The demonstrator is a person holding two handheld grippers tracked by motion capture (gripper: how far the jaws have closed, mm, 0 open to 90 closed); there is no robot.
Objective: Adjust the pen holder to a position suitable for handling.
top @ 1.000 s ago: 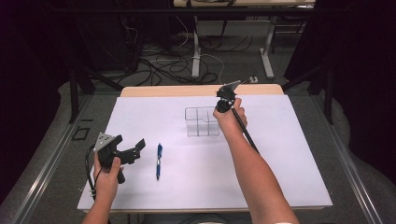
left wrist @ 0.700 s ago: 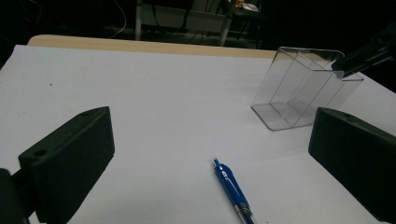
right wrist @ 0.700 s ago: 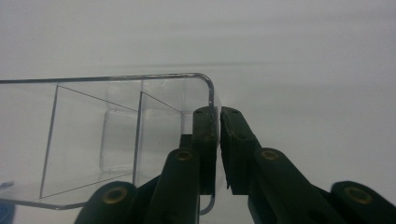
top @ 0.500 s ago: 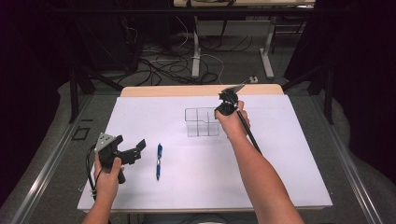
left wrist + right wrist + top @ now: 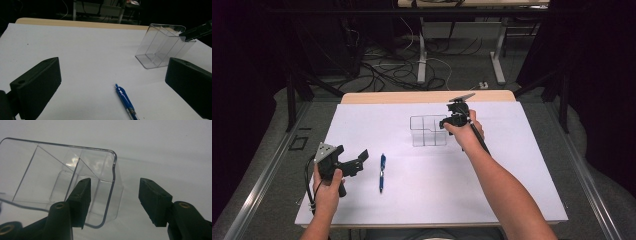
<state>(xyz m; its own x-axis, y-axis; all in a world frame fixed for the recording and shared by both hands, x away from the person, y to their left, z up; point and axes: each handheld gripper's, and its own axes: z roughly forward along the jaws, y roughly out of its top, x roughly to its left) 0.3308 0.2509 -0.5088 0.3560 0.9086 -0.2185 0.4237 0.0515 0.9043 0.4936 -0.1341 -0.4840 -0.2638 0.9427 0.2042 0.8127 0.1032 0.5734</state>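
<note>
Since the frame a second back, your right gripper [image 5: 451, 121] has been opening its jaws at the clear organizer [image 5: 428, 131]; your right hand has barely shifted, and your left hand and the pen [image 5: 382, 172] sit where they were. Progress, as judged: the organizer stands upright on the white table [image 5: 512, 190] and looks just released, so placing it seems done; the pen, flat on the table and outside the organizer, is likely what remains. Nearest you, your left gripper [image 5: 354, 162] is held low over the table's left part, jaws wide and empty, aimed toward the pen just beside it. Farther out, your right arm reaches forward, gripper tipped down over the organizer's right end wall, jaws half apart astride it, one inside, pads apparently clear.
</note>
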